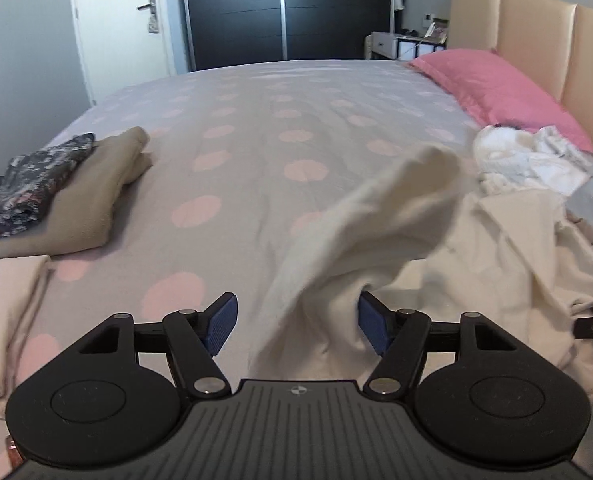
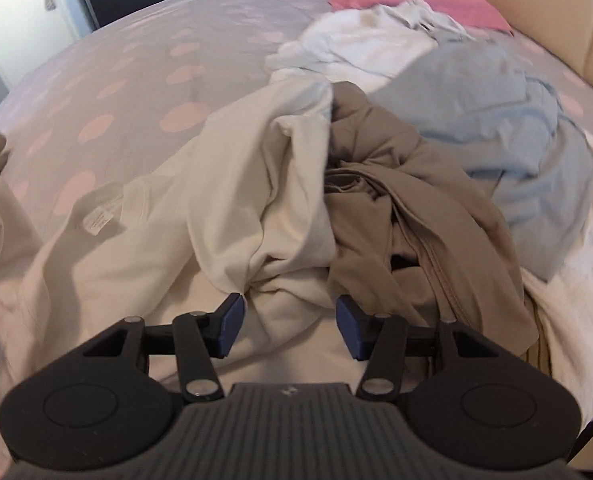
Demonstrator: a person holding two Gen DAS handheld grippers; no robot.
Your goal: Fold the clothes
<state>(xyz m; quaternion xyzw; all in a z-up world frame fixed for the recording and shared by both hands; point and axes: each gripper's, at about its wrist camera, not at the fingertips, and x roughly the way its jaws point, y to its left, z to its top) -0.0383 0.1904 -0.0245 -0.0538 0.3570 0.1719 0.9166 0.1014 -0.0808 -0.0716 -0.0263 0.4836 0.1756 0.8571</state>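
Both grippers are hovering low over a bed [image 1: 256,128] spread with a grey cover dotted in pale pink. Nearest the left gripper [image 1: 296,326], a cream garment [image 1: 376,216] is running up between the spread blue pads [image 1: 220,326], touching the right pad's side while the left pad is standing clear of it, so the jaws are standing open and not gripping. In the right wrist view, the right gripper [image 2: 286,330] is also standing apart, its pads [image 2: 230,328] straddling a bunched fold of the same cream garment [image 2: 232,200]; whether they are pressing it I cannot tell. Just beside the cream cloth, a taupe garment [image 2: 396,208] is lying crumpled, with a light blue one [image 2: 496,120] and white clothes [image 2: 356,44] heaped behind, near a pink pillow [image 1: 500,92]. Well apart, on the left, a folded beige piece [image 1: 96,196] is sitting with a dark patterned piece [image 1: 32,184] on top.
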